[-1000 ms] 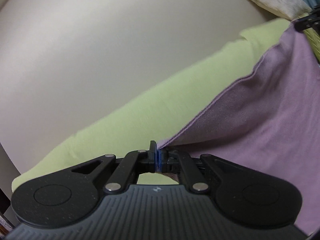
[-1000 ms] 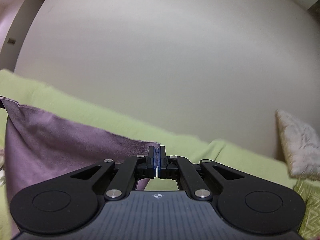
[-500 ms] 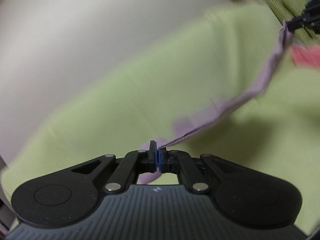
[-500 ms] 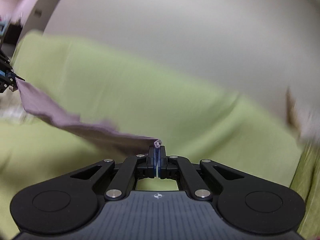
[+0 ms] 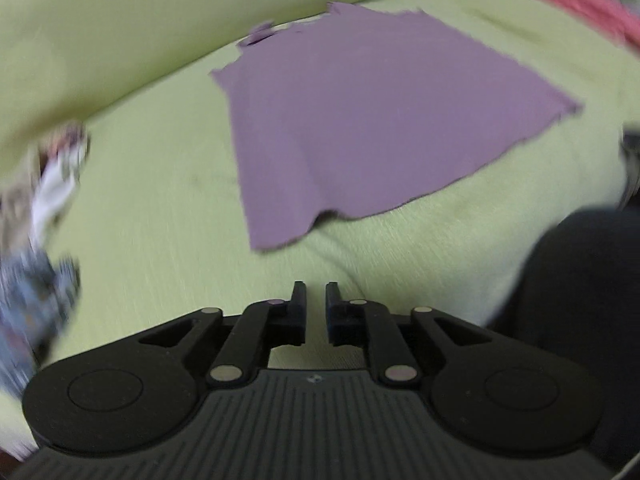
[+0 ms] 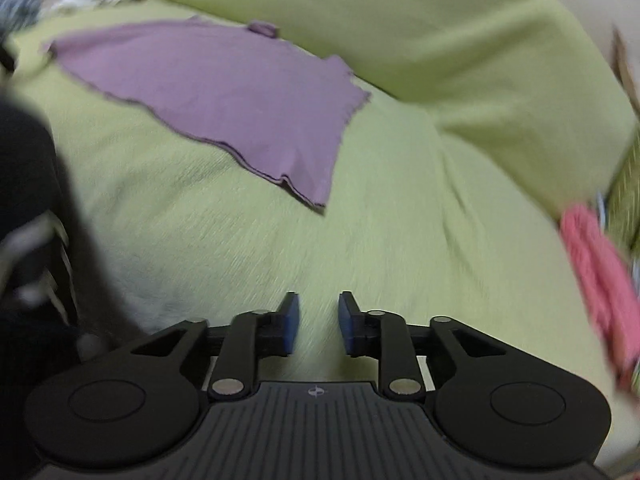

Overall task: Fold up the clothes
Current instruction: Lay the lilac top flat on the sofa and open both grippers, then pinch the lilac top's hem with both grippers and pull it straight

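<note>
Released since a second ago, the flat purple cotton garment [image 5: 372, 120] now lies spread on the lime-green sofa cover [image 5: 160, 220], beyond both empty, opening grippers: left [image 5: 316, 300], right [image 6: 318, 312].

Pink cloth [image 6: 600, 292]: motion-blurred, cut off at the sofa's right edge.
Patterned heap [image 5: 36, 232]: smeared, contents unreadable.

The garment [image 5: 360, 120] lies flat on the sofa seat [image 5: 160, 220], before the backrest [image 5: 120, 20].
</note>
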